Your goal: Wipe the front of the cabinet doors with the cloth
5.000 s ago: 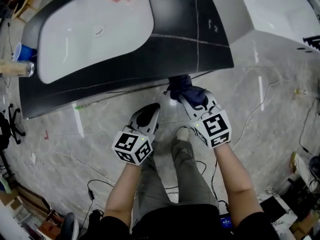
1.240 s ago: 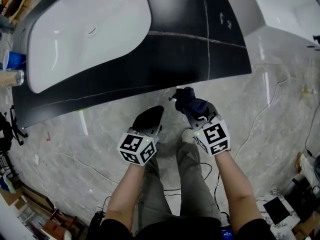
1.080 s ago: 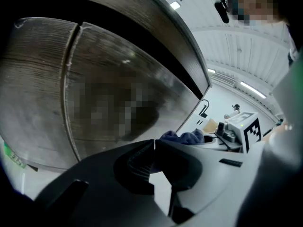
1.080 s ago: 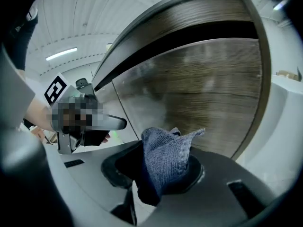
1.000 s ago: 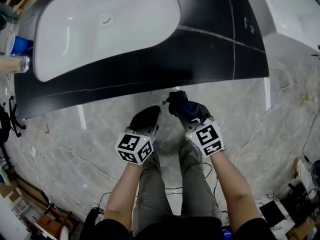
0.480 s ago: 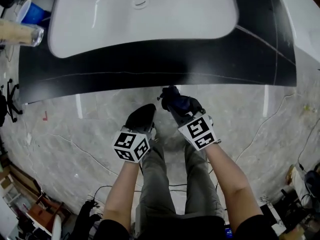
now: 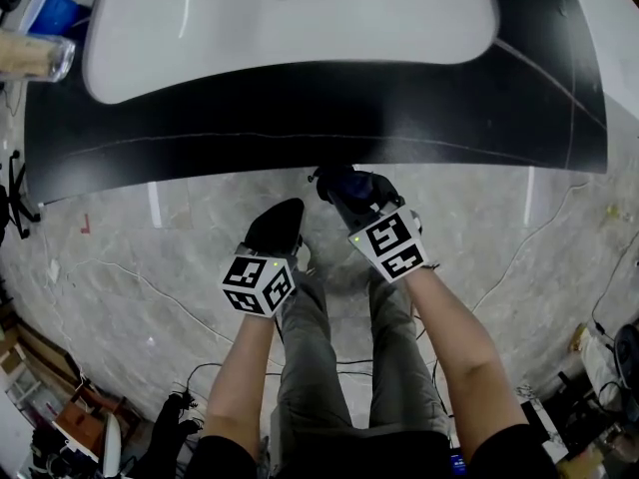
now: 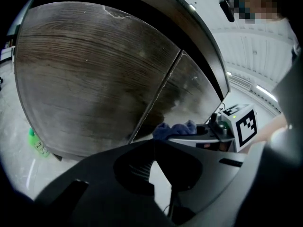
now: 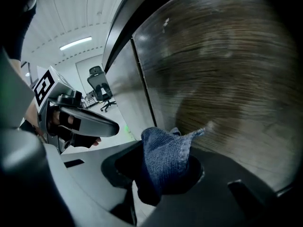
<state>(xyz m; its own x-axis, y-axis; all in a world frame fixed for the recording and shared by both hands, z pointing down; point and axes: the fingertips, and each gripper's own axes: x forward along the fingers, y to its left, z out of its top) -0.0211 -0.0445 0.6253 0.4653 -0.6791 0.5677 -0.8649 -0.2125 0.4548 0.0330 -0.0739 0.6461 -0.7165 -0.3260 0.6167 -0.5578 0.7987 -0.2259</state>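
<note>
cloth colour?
Blue cloth, knit weave. The right gripper view shows it best.

Premises: an indoor test or demonstration space, not a lived-in home. A bathroom unit with white sink point(image 7: 290, 18), black countertop point(image 7: 300, 108) and wood-grain cabinet doors point(image 8: 94, 79) stands on a marble-pattern floor point(image 7: 120, 267). Loose cables point(image 7: 529, 257) cross that floor. An office chair point(image 9: 98, 86) and a ceiling strip light point(image 9: 75, 43) show behind.

Bunched blue knit cloth point(image 9: 163, 160), pinched between jaws, hangs just beside the dark wood-grain cabinet doors point(image 9: 222, 79).
</note>
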